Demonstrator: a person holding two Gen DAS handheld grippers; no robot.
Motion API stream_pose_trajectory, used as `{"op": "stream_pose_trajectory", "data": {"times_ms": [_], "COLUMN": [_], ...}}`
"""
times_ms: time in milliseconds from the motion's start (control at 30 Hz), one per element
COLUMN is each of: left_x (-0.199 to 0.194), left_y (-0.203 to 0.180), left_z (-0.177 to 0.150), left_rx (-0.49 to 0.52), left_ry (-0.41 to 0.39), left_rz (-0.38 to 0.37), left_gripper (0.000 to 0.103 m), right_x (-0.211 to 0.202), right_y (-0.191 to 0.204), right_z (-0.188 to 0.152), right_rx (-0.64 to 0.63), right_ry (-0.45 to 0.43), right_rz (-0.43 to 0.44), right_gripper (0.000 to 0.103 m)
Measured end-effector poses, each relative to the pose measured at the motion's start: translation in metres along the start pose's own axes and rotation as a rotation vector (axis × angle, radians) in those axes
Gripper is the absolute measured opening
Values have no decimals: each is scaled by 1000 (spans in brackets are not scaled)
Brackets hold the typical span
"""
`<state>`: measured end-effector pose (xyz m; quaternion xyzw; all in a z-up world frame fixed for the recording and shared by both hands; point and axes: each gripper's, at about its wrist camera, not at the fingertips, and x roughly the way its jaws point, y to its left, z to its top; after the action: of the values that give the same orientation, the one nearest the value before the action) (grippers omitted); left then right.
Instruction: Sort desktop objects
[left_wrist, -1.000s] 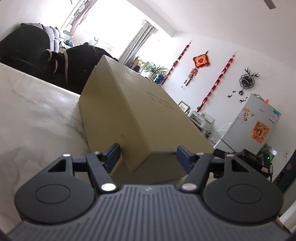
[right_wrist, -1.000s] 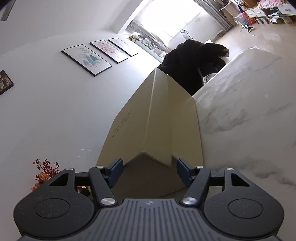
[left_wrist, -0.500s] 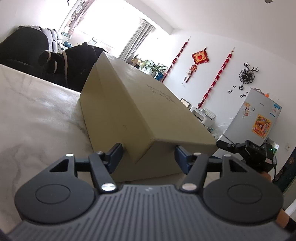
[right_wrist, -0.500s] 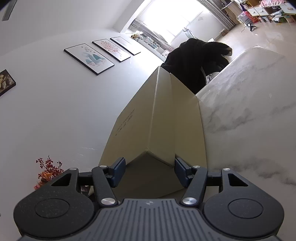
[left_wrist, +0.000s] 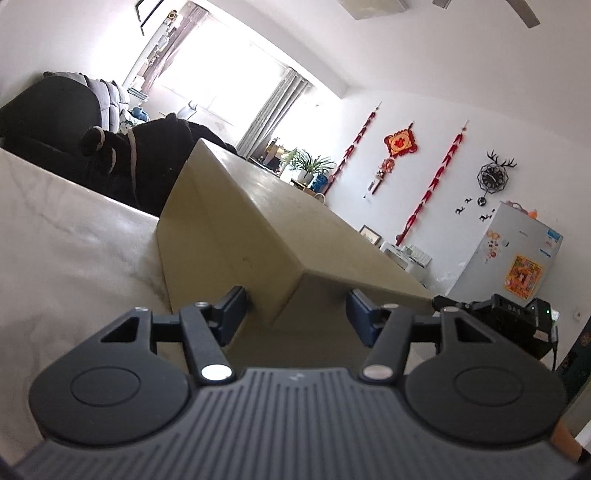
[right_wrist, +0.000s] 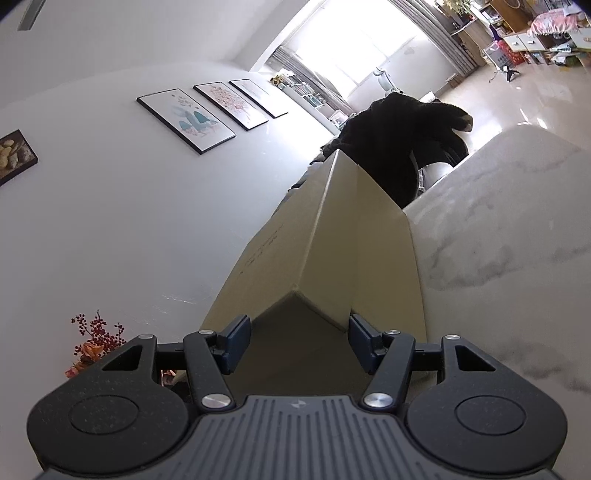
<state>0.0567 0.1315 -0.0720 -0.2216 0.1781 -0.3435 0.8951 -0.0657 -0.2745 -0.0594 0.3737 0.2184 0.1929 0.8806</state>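
Note:
A long tan cardboard box (left_wrist: 295, 210) lies lengthwise on the white marble table (left_wrist: 74, 240), stretching away from both cameras. Its near end corner sits between the fingers of my left gripper (left_wrist: 297, 310). Those jaws are closing, with one pad against the box's narrow side and the other under its top edge. In the right wrist view the same box (right_wrist: 325, 240) runs away along the table (right_wrist: 517, 221). My right gripper (right_wrist: 297, 332) is shut on this near end, with a pad on each side of the corner. The box's far end is out of sight.
Dark clothing (left_wrist: 147, 162) hangs over a chair behind the table's far edge and also shows as a black coat (right_wrist: 402, 147). The black housing of the other gripper (left_wrist: 509, 314) is close on the right. A white fridge (left_wrist: 517, 258) stands beyond.
The left jaws have narrowed onto the box end, which now looms closer and higher in that view. The right gripper's jaws closed slightly; its view barely changed.

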Motion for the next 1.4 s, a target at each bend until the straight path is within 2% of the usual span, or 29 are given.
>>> {"op": "stream_pose_trajectory", "data": {"times_ms": [300, 533, 800, 967, 1133, 1400], "left_x": [11, 9, 4, 11, 23, 31], "left_y": [2, 6, 15, 18, 22, 27], "left_z": [9, 11, 14, 27, 34, 30], "left_rx": [-21, -22, -99, -145, -211, -206], "left_ry": [-16, -22, -70, -51, -18, 1], "left_rz": [-7, -20, -39, 1, -9, 0], "left_gripper": [60, 60, 60, 60, 57, 57], "right_x": [4, -5, -2, 13, 27, 46], "right_y": [1, -1, -6, -1, 5, 3], "right_z": [12, 27, 36, 42, 47, 45], "right_rx": [15, 17, 28, 27, 16, 12], "right_ry": [7, -59, -69, -64, -65, -51], "right_rz": [-31, -40, -59, -75, -86, -126], "right_gripper": [62, 62, 62, 62, 62, 61]}}
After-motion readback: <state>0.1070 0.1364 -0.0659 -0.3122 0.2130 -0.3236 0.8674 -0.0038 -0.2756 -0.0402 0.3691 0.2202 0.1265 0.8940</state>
